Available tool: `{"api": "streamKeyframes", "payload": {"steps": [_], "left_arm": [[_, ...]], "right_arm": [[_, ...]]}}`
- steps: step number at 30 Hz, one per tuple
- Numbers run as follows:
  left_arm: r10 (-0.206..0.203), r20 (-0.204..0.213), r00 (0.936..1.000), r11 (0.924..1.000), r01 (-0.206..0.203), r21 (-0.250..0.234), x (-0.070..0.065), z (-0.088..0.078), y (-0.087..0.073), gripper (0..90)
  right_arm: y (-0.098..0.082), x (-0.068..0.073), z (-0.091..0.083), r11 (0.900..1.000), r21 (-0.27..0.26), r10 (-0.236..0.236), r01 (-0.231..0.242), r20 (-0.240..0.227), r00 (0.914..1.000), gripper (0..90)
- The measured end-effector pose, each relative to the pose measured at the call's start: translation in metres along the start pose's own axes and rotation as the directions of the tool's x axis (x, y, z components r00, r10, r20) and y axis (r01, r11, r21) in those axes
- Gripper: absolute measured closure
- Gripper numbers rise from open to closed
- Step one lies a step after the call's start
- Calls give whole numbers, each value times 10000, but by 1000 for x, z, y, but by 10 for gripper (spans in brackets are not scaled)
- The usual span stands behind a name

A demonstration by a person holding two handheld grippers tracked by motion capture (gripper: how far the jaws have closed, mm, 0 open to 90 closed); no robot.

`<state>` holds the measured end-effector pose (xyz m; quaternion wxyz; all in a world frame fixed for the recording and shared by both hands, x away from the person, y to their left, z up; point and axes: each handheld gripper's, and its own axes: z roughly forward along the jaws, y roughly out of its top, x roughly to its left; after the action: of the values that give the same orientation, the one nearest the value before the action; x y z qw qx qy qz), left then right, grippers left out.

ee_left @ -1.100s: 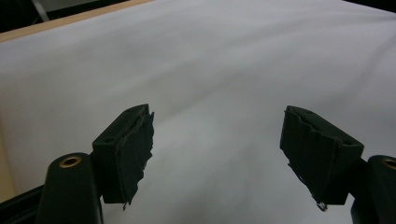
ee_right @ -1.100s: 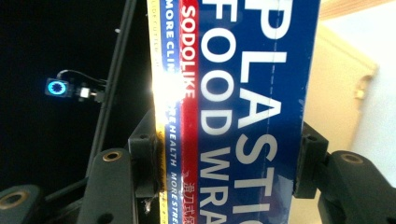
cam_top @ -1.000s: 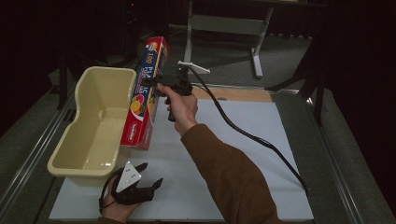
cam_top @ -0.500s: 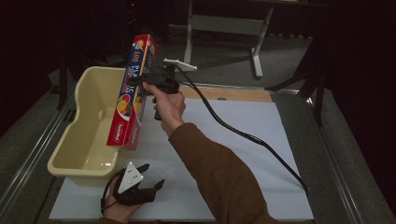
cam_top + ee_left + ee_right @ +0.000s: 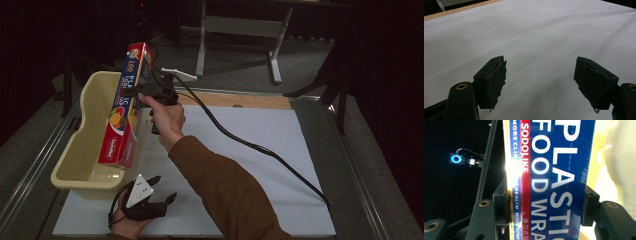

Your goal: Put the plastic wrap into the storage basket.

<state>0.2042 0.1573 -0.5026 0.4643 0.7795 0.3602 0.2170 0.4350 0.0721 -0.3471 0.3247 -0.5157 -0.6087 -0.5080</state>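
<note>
1. Carried leftward since the earlier frames, the plastic wrap box (image 5: 126,107) is now hanging over the yellow tub (image 5: 82,150), where earlier it was standing at the tub's right wall.
2. White table sheet (image 5: 260,165) is lying to the right of the tub, bare but for the trailing cable (image 5: 250,145).
3. Yellow tub is sitting open-topped at the sheet's left edge; its inside appears unoccupied beneath the box.
4. Plastic wrap box is hanging tilted, top end leaning away from the person, lower end dipping inside the tub's near right corner. Whether it is touching the tub floor cannot be told.
5. Right gripper (image 5: 150,92) is clamping the box across its narrow faces, pads pressing either side in the right gripper view (image 5: 544,220).
6. Left gripper (image 5: 150,197) is resting just in front of the tub's near wall, jaws standing apart over the sheet, holding nothing.
7. Judgement: placing step is under way. Next move is calling for lowering the box into the tub, then parting the jaws.
</note>
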Motion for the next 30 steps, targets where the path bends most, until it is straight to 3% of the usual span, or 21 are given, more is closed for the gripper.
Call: {"api": "streamKeyframes", "payload": {"steps": [3,5,10,30], "left_arm": [[-8,-15,10000,10000,8,-83,0,-1,0,254],[-63,11,10000,10000,63,-74,0,-2,-1,254],[-81,-7,10000,9999,81,-121,0,-3,-1,254],[-116,60,9999,9997,118,-201,1,-3,-1,254]], "right_arm": [[-3,3,8,9993,115,-369,366,265,9990,421],[-5,2,12,9994,212,-285,282,140,9995,420],[-9,-1,24,9988,396,-289,275,354,9990,420],[-17,-22,46,9980,493,358,-402,875,9955,414]]}}
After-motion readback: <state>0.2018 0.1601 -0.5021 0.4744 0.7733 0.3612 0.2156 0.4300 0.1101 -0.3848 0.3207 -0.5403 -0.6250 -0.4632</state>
